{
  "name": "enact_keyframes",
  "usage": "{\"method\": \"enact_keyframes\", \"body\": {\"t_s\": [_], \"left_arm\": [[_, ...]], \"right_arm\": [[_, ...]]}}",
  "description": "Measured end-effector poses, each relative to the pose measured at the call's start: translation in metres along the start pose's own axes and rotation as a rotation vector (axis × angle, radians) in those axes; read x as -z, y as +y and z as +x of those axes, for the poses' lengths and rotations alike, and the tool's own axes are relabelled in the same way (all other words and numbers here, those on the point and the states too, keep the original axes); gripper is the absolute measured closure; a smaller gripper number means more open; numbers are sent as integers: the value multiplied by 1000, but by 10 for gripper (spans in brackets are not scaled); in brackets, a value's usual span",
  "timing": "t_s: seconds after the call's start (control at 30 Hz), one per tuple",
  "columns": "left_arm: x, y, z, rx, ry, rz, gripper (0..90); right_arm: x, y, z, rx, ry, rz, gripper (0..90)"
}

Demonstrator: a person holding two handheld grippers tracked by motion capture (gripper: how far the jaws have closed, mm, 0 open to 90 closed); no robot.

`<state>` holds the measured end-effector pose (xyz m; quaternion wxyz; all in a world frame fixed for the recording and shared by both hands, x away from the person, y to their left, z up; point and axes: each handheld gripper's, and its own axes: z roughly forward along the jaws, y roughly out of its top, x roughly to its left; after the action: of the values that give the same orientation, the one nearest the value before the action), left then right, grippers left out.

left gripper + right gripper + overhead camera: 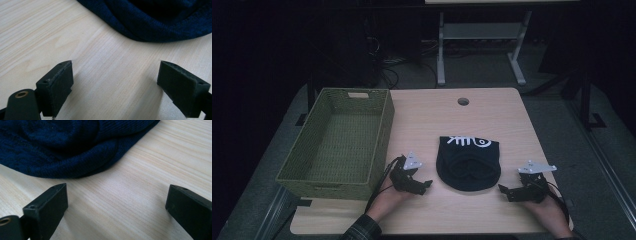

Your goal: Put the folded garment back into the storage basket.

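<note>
Work had barely begun: the dark knit hat [468,165] lay flat on the table [492,120], untouched, with the wicker basket [379,145] empty. Left gripper [427,184] and right gripper [502,190] flanked it, fingers spread wide, holding nothing.
</note>
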<state>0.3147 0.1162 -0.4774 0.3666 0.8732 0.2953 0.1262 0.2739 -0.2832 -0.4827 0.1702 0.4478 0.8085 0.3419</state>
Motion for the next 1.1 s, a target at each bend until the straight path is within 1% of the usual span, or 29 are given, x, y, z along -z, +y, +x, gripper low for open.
{"method": "enact_keyframes", "body": {"t_s": [0.03,0.07,0.1,0.13,0.17,0.2,0.3,0.33,0.4,0.47,0.5,0.53,0.57,0.6,0.63,0.7,0.77,0.8,0.83,0.87,0.97,1.07,1.1], "left_arm": [[0,0,0,0,0,0,125],[0,0,0,0,0,0,125],[0,0,0,0,0,0,124],[0,0,0,1,0,0,124],[0,0,0,1,0,0,123],[0,0,0,1,0,0,123],[0,0,0,1,0,0,123],[0,0,0,1,0,0,123],[0,0,0,1,0,0,123],[0,0,0,1,0,0,123],[0,0,0,1,0,1,123],[0,0,0,1,0,1,123],[0,0,0,1,0,1,124],[0,0,0,1,0,0,124],[0,0,0,1,1,0,124],[0,0,0,1,1,0,124],[0,0,0,1,1,0,123],[0,0,0,1,1,0,124],[0,0,0,1,1,0,124],[0,0,0,1,1,-1,123],[0,0,0,1,1,0,124],[0,0,0,1,1,0,124],[0,0,0,1,1,0,124]], "right_arm": [[0,0,0,0,0,0,42],[2,1,0,2,1,13,86],[2,1,0,2,1,13,86],[2,2,0,2,4,17,116],[4,3,-1,6,14,16,163],[6,4,-3,-2,25,8,166],[8,8,-7,-15,26,1,233],[10,11,-8,-12,22,-7,266],[13,16,-11,-17,31,-22,378],[13,23,-14,-6,39,-25,461],[13,26,-14,-3,38,-28,518],[13,28,-15,-4,41,-39,560],[12,33,-17,1,49,-39,630],[12,33,-17,1,49,-39,630],[12,36,-18,3,52,-39,656],[11,42,-19,-6,61,-50,725],[10,46,-21,-4,69,-46,775],[9,52,-23,-5,77,-55,823],[9,52,-23,-5,77,-55,823],[9,54,-24,-8,84,-63,846],[5,63,-27,-13,98,-53,898],[2,70,-29,-11,104,-64,900],[0,73,-30,-14,111,-49,900]]}}
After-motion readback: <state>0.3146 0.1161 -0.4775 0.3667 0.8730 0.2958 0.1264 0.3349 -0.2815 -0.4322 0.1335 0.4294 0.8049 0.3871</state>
